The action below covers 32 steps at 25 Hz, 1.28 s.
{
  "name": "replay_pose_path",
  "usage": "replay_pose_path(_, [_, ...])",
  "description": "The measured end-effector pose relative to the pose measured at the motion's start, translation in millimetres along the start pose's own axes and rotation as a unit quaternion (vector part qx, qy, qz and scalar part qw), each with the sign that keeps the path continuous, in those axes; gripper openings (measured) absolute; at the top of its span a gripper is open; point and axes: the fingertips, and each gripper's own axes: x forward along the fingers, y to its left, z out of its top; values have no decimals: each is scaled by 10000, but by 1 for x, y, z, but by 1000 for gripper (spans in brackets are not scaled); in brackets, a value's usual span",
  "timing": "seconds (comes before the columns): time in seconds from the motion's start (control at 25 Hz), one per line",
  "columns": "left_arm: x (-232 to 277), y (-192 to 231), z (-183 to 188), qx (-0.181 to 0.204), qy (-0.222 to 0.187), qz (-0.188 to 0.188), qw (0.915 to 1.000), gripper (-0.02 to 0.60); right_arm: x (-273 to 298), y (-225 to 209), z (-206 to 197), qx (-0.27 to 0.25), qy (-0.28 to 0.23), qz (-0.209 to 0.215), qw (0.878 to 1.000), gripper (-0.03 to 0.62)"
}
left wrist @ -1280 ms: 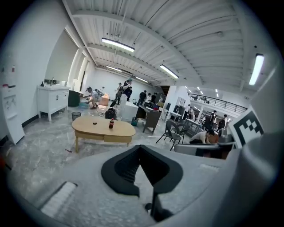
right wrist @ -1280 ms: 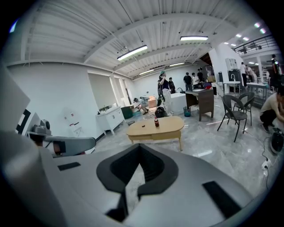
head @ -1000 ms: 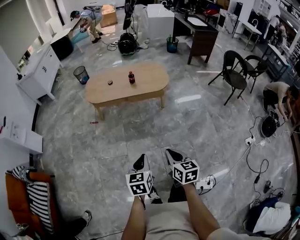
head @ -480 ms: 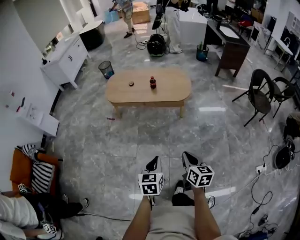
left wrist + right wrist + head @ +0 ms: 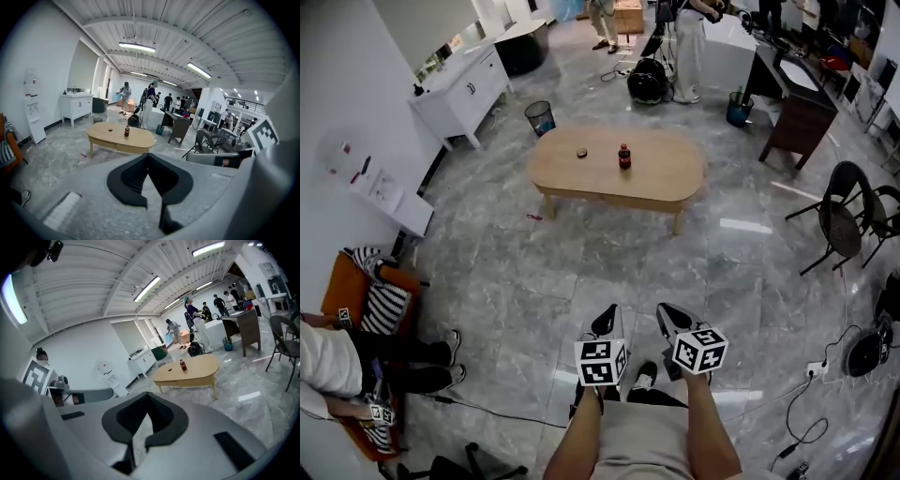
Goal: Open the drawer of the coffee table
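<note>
The left tongs (image 5: 607, 315) and right tongs (image 5: 668, 314) are both closed on nothing, side by side, well apart from the wooden counter (image 5: 666, 183) carrying a bottle (image 5: 624, 156).

Oval wooden coffee table (image 5: 664, 175) on grey marble floor (image 5: 581, 272), a dark bottle (image 5: 624, 157) and small round object (image 5: 581, 153) on top

Head view looks steeply down from above, coffee table surface (image 5: 666, 178) well ahead, both gripper views face it low and far off, all sharing its bottle (image 5: 624, 157).
</note>
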Motion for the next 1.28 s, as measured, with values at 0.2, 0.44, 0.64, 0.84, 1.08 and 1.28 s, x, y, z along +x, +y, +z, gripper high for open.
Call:
replay_pose_path(0.2, [6, -1, 0, -158, 18, 153, 9998, 9, 2, -26, -5, 468, 381, -96, 9981, 14])
replay_pose_path(0.44, [24, 0, 6, -268, -47, 89, 9996, 9, 11, -43, -9, 537, 531, -328, 9966, 14])
replay_pose_path(0.64, [43, -9, 13, -148, 36, -29, 9999, 9, 15, -63, 0, 676, 571, -387, 9953, 14])
replay_pose_path(0.84, [52, 13, 23, -105, 73, 120, 9998, 9, 42, -69, 10, 737, 621, -310, 9949, 14])
replay_pose_path(1.08, [67, 45, 36, -211, 88, 306, 9993, 9, 82, -67, 19, 705, 849, -246, 9936, 14])
replay_pose_path(1.28, [102, 60, 50, -205, 180, 323, 9991, 9, 117, -78, 34, 660, 954, -105, 9932, 14])
